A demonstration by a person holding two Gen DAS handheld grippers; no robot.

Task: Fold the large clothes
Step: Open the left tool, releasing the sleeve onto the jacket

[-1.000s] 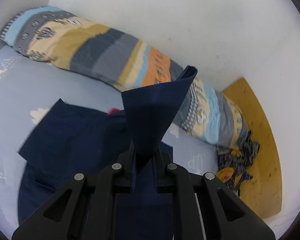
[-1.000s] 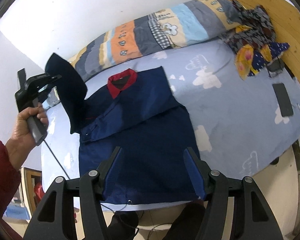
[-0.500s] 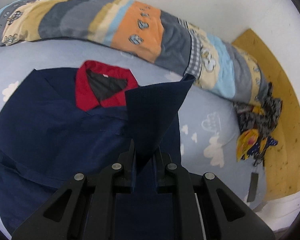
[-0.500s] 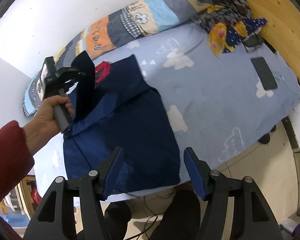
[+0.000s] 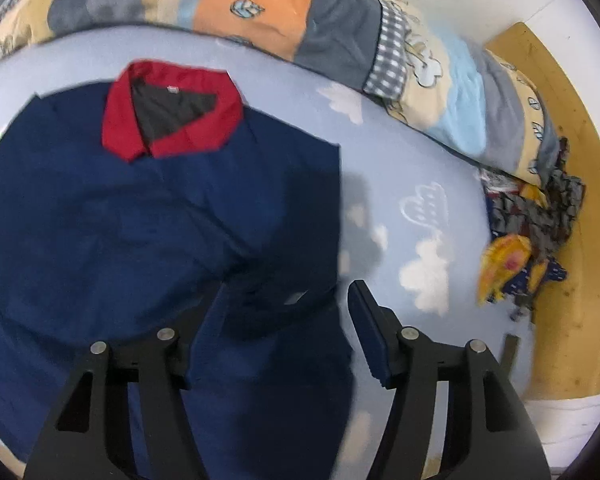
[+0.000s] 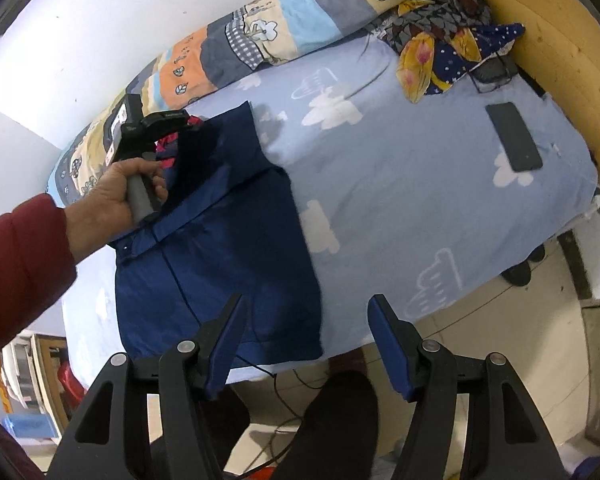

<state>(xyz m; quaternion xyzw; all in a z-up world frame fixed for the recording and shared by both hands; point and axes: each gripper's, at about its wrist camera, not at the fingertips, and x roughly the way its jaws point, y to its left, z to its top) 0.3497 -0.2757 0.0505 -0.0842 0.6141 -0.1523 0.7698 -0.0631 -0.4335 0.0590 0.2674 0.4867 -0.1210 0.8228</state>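
Both grippers were wide open and held nothing.

The left gripper (image 5: pixel 284 320) pointed down, and its two black fingers (image 5: pixel 370 334) stood far apart with blue pads on the inside. In the right wrist view, the person's left hand (image 6: pixel 120 190) was wrapped around the grey handle of that gripper, with the thumb on top. The arm came in from the left side in a red sleeve (image 6: pixel 18 268). The right gripper (image 6: pixel 306 336) was held out low, tipped down a little. Its fingers (image 6: pixel 388 350) were also spread far apart, and the blue pads faced each other across the gap.
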